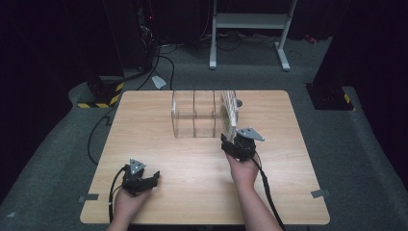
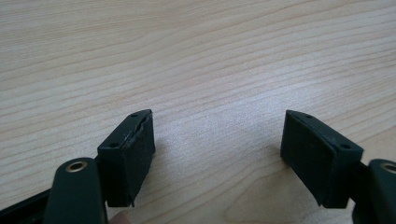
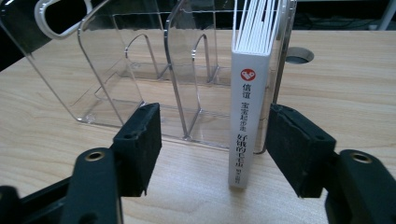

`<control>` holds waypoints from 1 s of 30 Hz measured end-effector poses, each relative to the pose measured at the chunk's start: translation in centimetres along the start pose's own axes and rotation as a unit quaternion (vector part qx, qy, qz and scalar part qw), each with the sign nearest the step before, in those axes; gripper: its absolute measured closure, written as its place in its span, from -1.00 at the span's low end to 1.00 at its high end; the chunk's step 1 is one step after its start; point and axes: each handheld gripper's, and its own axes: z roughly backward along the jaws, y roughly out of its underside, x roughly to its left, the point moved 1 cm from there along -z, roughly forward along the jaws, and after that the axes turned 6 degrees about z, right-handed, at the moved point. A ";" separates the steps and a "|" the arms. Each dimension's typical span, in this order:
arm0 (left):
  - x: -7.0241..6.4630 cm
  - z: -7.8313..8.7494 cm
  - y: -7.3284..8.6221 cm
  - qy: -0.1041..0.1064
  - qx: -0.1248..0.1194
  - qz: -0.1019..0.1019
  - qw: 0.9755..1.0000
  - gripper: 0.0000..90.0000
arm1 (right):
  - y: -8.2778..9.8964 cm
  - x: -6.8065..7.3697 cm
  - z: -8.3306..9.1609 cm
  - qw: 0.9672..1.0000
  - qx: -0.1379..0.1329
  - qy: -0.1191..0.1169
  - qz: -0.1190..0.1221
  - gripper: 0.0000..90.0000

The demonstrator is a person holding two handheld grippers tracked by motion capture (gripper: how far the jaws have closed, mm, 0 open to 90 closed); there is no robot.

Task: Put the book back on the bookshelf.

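- My left gripper (image 1: 140, 179) rests low on the near left of the bench (image 1: 192, 192), well apart from the work; its fingers (image 2: 128, 156) stand apart with nothing between them, just bare pale wood grain beneath. I judge it is parked there to keep out of the way.
- The clear rack (image 3: 140, 79) stands toward the far middle of the bench. It is see-through plastic with upright rounded dividers that make slots, so a thin thing can stand on edge without tipping.
- The book (image 3: 246, 116) stands upright in the rack's rightmost slot, its white spine with dark printed characters and a red round mark turned toward me, white page edges fanned a little at the top.
- My right gripper (image 3: 212, 149), just near of the rack, has its black, matte, blocky fingers (image 3: 299, 149) spread either side of the spine, not pressing on it. I judge the book now stands alone.
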 end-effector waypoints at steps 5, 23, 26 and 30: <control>0.0 0.0 0.0 0.000 -0.001 0.002 1.000 -0.42 | 0.6 -0.1 0.9 1.000 0.001 -0.008 0.010 -0.33; 0.0 0.0 0.0 0.000 0.001 -0.003 1.000 -0.42 | 6.1 -3.7 5.8 0.998 0.048 0.009 0.038 -0.44; 0.0 0.0 0.0 0.000 0.000 -0.002 1.000 -0.42 | 7.0 -4.7 6.4 0.997 0.063 0.018 0.039 -0.44; 0.0 0.0 0.0 -0.002 -0.001 -0.001 1.000 -0.42 | 9.2 -7.0 7.6 0.992 0.109 0.045 0.044 -0.45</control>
